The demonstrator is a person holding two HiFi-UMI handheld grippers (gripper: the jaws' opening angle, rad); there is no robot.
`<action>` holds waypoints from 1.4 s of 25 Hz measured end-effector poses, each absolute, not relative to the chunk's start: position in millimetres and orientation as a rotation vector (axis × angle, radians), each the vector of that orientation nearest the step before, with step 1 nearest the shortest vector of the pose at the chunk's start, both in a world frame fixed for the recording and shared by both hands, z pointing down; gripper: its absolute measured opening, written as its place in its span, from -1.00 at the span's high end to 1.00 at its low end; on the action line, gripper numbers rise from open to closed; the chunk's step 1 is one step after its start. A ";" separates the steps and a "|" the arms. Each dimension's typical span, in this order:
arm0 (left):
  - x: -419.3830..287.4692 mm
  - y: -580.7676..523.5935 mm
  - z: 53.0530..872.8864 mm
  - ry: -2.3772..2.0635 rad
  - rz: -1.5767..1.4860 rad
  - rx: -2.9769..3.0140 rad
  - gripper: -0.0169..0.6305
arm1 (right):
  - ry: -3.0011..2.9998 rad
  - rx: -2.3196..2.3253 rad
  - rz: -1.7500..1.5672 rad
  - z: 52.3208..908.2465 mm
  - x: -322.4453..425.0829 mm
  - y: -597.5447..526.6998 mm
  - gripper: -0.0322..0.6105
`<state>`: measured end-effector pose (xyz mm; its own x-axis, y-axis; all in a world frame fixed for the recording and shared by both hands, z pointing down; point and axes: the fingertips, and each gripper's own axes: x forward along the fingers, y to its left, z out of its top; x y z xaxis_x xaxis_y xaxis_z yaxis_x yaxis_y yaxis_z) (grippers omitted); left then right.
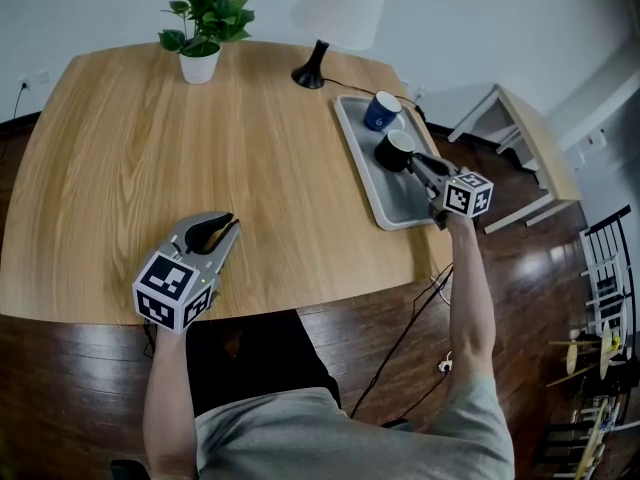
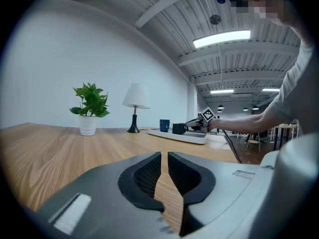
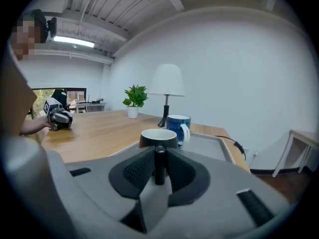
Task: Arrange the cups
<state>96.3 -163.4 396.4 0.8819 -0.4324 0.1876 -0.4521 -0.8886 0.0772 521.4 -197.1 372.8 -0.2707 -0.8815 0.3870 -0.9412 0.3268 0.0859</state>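
Nearest the person, the left gripper (image 1: 222, 226) lies low over the bare wooden table (image 1: 120, 158); its own view shows the jaws drawn almost together with nothing between them, only wood grain in the slit. Its marker cube (image 1: 172, 288) bears black-and-white square patterns, no readable words.

Farther right, the right gripper (image 1: 420, 165) is clenched on the handle of the black cup (image 1: 394, 149). The right gripper view shows that handle upright between the ribbed pads and the cup's white inside, which the head view only hints at. The cup sits over the grey tray (image 1: 402, 211), toward its middle; whether it rests on the tray cannot be told.

Just beyond, the blue cup (image 1: 382, 110) stands upright at the tray's far end, with a white handle. A small white mark on its side is too small to read.

Behind the tray stands a lamp (image 1: 338, 10) with a white shade and black base; a potted plant (image 1: 203, 23) stands at the far edge.
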 end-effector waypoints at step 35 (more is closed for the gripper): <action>100.5 -155.7 397.3 -0.632 0.248 2.955 0.79 | -2.643 1.308 0.081 385.4 152.2 -139.0 0.51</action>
<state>100.5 -155.7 397.3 0.9001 -0.3960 0.1816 -0.4138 -0.9075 0.0726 152.2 -139.0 385.4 -0.5920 -0.7821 0.1946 -0.7925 0.6088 0.0355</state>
